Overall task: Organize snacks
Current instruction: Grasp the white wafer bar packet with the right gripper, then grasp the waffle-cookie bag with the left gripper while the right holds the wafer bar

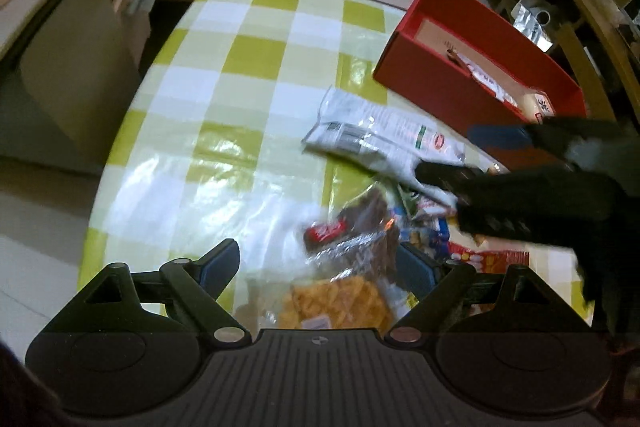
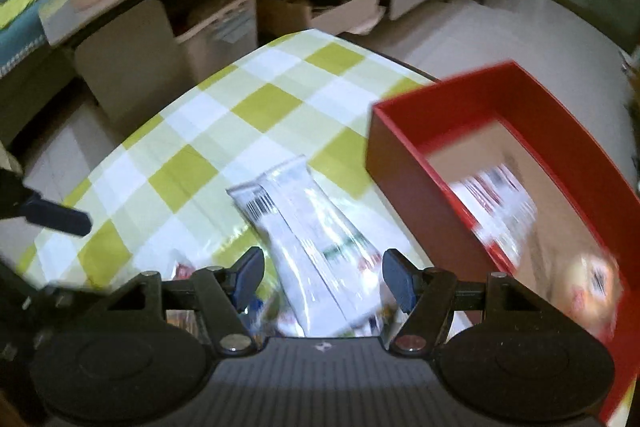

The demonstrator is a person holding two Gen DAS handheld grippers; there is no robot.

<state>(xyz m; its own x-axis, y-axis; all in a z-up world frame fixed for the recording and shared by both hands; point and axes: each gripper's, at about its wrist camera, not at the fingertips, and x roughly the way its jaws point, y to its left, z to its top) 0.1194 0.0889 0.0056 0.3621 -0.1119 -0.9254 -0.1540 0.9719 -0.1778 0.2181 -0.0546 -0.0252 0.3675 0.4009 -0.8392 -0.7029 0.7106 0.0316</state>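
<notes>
Snack packets (image 1: 352, 251) lie untouched between the left hand-held gripper's (image 1: 316, 263) parted fingers.

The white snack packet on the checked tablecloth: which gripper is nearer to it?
Right. The right gripper straddles the white snack packet; the left gripper hangs over the brown packets beside it.

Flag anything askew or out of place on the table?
Mostly the loose snack pile, heaped outside the red box. A white packet lies crooked beside the box. No spill or damage visible, though blur hides detail.
</notes>
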